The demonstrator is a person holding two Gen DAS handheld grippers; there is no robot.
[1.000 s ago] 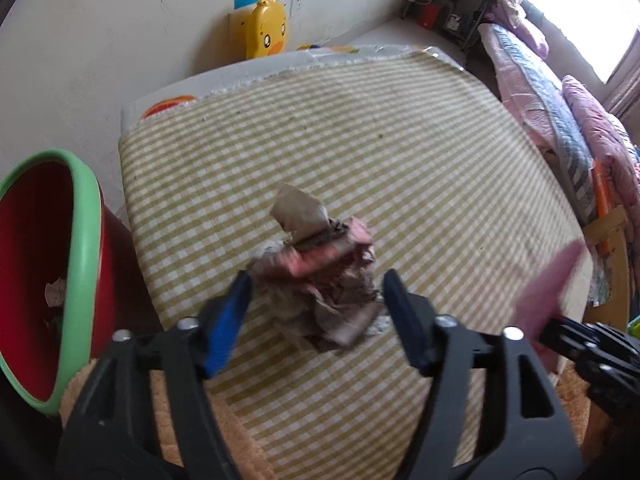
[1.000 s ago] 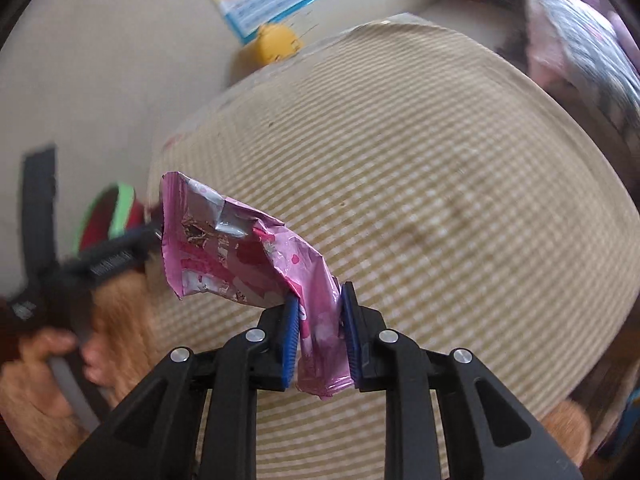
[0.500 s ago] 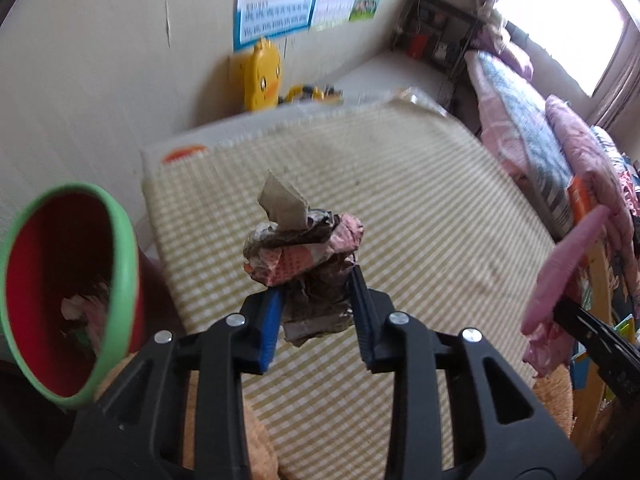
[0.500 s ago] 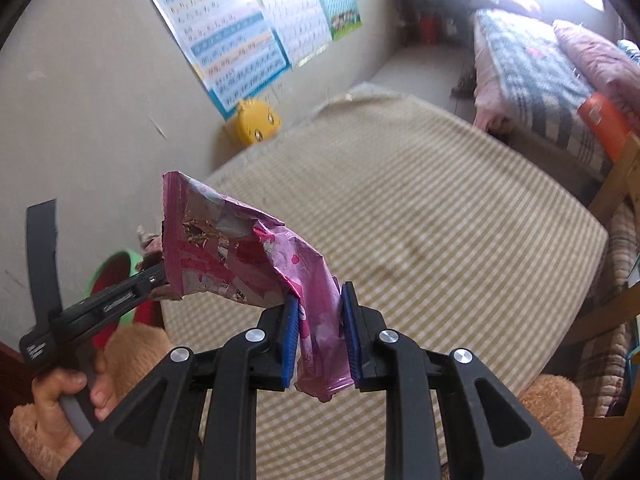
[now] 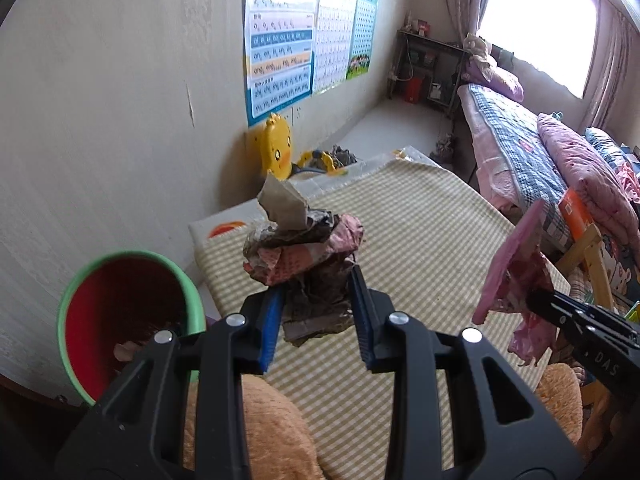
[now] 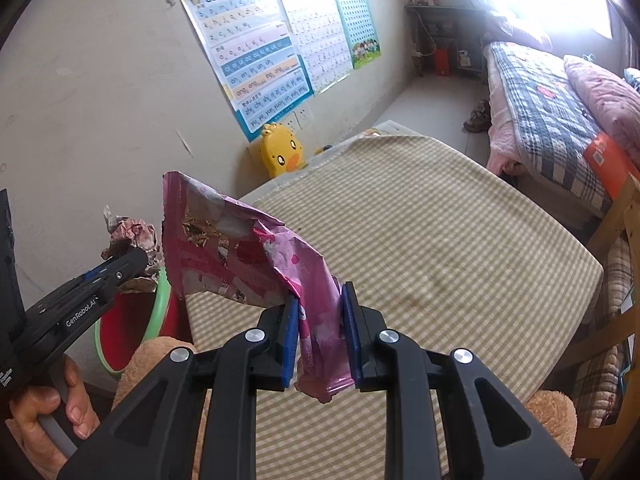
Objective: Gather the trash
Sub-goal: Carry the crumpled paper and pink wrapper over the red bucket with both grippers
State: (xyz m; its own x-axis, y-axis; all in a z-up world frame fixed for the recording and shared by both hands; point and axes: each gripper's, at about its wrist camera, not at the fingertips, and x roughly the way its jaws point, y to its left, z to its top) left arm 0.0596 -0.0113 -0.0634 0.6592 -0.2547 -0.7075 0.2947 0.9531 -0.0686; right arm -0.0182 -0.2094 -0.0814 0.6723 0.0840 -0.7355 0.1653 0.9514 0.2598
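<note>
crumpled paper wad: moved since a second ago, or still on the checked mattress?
Yes. The crumpled paper wad, shut in the left tongs, has risen off the checked mattress, nearer the red bin.

Checked yellow-green tablecloth [image 6: 420,248] bare across the middle, free passage above it. Red bin with green rim [image 5: 120,316] mouth unobstructed, tight against beige wall [image 5: 120,120]. Tan plush toy [image 5: 276,432] crowds near edge; yellow duck-shaped toy [image 6: 282,152] at far edge.

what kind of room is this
Most likely a bedroom used by a child: a bed with quilts under the window, learning charts on the wall, and a yellow duck toy beside a checked mattress.
</note>
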